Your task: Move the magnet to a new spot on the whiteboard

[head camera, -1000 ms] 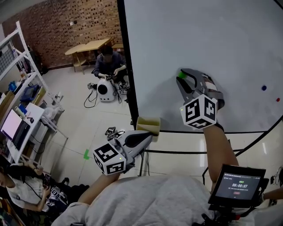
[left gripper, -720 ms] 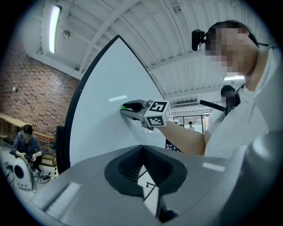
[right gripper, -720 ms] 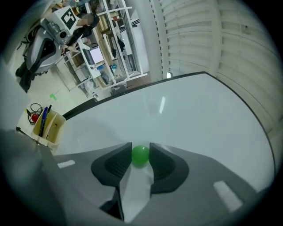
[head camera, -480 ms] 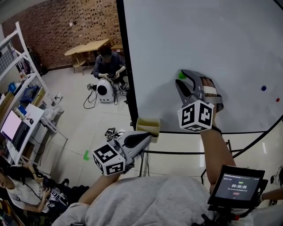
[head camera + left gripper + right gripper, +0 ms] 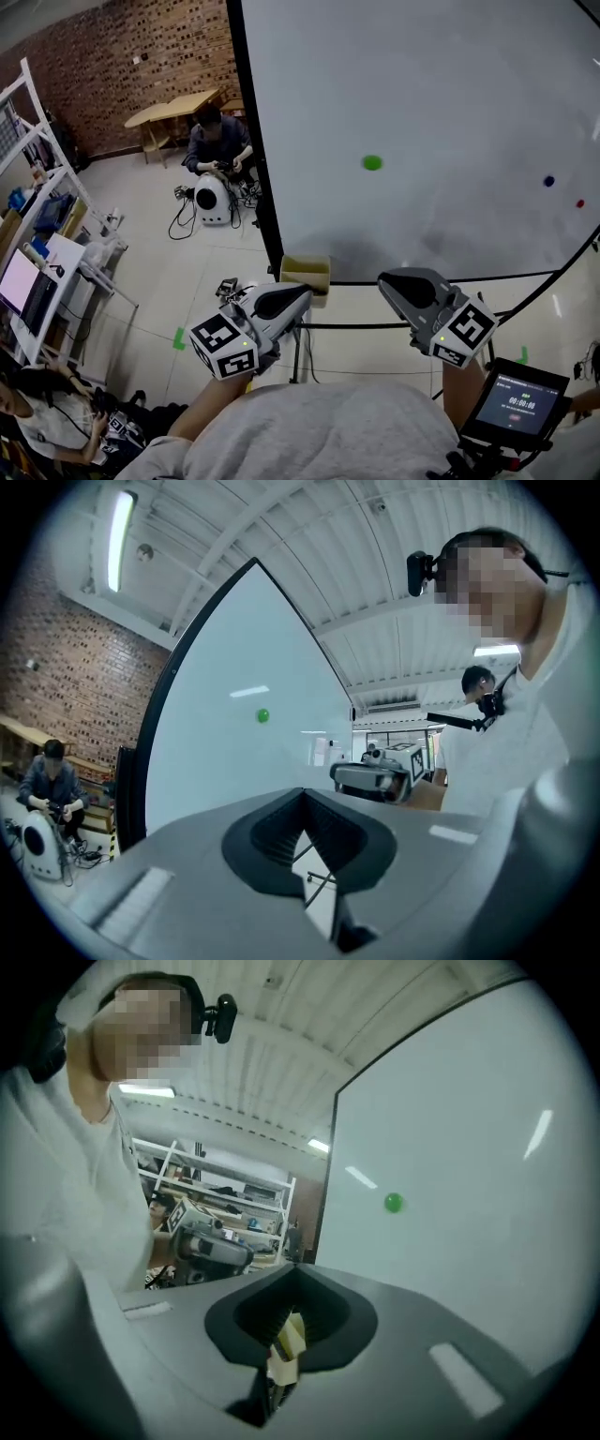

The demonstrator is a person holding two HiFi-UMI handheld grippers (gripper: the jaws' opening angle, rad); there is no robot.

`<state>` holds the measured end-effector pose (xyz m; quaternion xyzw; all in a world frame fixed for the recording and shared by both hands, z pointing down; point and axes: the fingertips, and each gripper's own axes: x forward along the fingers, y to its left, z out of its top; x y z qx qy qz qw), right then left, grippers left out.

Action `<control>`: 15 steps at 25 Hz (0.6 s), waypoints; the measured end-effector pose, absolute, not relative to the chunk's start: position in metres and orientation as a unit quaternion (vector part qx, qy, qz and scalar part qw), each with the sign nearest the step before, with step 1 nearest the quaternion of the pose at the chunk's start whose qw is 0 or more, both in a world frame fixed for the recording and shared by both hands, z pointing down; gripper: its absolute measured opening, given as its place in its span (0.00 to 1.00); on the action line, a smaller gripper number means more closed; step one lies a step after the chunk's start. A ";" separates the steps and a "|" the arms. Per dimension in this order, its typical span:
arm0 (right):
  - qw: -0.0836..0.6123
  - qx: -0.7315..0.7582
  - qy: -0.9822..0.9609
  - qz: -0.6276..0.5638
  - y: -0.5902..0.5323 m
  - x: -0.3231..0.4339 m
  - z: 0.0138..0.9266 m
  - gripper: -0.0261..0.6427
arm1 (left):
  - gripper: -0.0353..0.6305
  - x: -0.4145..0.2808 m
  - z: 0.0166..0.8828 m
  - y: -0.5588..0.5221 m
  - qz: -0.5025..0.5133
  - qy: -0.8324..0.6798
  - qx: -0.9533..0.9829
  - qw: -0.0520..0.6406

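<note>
Magnet (image 5: 372,162): small round glossy green button, stuck on the smooth white black-framed whiteboard (image 5: 450,84). Right gripper (image 5: 391,280): grey moulded plastic, ribbed jaws pressed together, empty, below and well apart from it. Left gripper (image 5: 302,293): likewise closed, empty.

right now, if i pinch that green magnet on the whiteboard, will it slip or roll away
The green magnet clings unaided to the upright whiteboard, so it probably resists a straight pull, then pops free. Small and rounded, it likely slides along the board when pushed.
</note>
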<state>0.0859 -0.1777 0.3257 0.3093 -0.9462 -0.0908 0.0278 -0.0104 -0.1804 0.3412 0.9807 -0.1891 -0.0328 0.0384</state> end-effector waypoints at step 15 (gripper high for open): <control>0.023 0.340 -0.939 -0.044 -0.163 0.097 0.368 0.04 | 0.02 0.002 0.365 -0.176 -0.013 -0.173 0.983 0.052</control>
